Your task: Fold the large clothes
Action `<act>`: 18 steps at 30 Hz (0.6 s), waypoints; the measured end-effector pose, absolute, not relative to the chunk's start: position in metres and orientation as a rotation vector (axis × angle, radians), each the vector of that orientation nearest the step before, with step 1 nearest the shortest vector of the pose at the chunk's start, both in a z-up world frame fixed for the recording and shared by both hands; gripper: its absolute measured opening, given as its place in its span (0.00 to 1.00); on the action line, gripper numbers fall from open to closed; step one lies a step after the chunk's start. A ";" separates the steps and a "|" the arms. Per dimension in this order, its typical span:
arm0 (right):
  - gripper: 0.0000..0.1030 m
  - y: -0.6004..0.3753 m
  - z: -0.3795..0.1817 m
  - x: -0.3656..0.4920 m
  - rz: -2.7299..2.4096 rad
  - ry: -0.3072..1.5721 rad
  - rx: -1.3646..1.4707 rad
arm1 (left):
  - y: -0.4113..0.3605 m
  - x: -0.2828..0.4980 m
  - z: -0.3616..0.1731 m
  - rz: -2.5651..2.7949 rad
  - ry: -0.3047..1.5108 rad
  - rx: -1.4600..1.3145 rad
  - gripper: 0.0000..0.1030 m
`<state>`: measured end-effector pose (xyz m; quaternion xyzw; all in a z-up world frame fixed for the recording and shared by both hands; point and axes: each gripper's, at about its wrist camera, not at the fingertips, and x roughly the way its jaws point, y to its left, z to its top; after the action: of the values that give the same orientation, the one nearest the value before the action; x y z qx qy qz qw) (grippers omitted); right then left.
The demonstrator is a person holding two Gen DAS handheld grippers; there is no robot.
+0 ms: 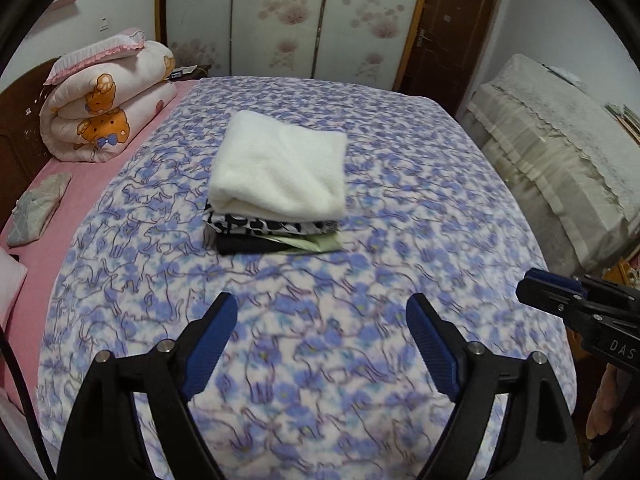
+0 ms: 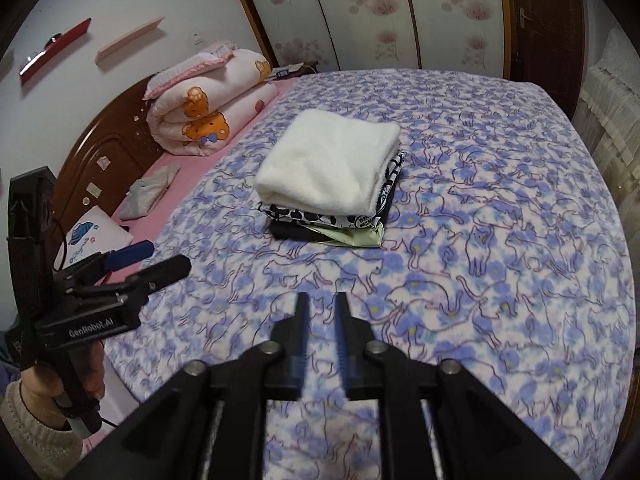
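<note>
Hidden/unclear: bottom layers of clothes stack [image 1: 276, 196] mostly covered by white folded piece [image 1: 280, 164] on top; only front edges showed — black-and-white patterned layer [image 1: 272, 225], pale green layer [image 1: 316, 244], black layer [image 1: 244, 245]. Couldn't tell what garment each was. Blanket [image 1: 400, 208] print (purple cats, flowers) blurred in fg of both views. Small item on pink sheet [image 1: 84, 188] near headboard [image 1: 16, 128] too unclear to name. Right side of left-wrist view: cloth-covered furniture [image 1: 560, 152], cut off by lens edge. Left hand [image 2: 60, 384] partly cut off at frame edge, sleeve cuff visible.

Left gripper [image 1: 318, 344]: fingers wide apart, blue pads [image 1: 208, 348] facing in, nothing between them. Hovered above blanket, near edge of bed. Stack lay ahead of it, centred, well apart, no contact.

Right gripper [image 2: 322, 344]: fingers nearly together, narrow gap left, blanket visible through gap, holding nothing. Stack ahead and a bit left of its line, well apart.

From right-wrist view, left gripper sat off to left, over bed's edge by pink sheet. From left-wrist view, right gripper tip showed at far right, rest cut off.

Stack sat mid-bed on blanket, edges roughly aligned. Rolled quilt [image 1: 104, 104] w/ bear print up by headboard, well apart from stack.
</note>
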<state>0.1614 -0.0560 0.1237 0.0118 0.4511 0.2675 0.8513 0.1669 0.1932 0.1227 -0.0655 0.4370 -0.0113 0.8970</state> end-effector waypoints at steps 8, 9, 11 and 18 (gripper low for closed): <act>0.42 -0.097 0.126 0.079 0.538 0.892 0.017 | 0.139 0.081 0.128 -0.035 0.863 -0.083 0.88; 0.42 -0.101 0.121 0.070 0.526 0.888 0.010 | 0.134 0.073 0.125 -0.028 0.854 -0.078 0.89; 0.42 -0.108 0.113 0.054 0.489 0.871 -0.010 | 0.123 0.055 0.118 -0.005 0.838 -0.069 0.91; 0.47 -0.130 0.060 0.004 0.360 0.883 -0.063 | 0.092 0.009 0.082 0.048 0.798 -0.086 0.92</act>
<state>0.0041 -0.1297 0.0595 -0.0302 0.4250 0.1734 0.8879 0.0086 0.0919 0.0820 -0.0420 0.3883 0.0233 0.9203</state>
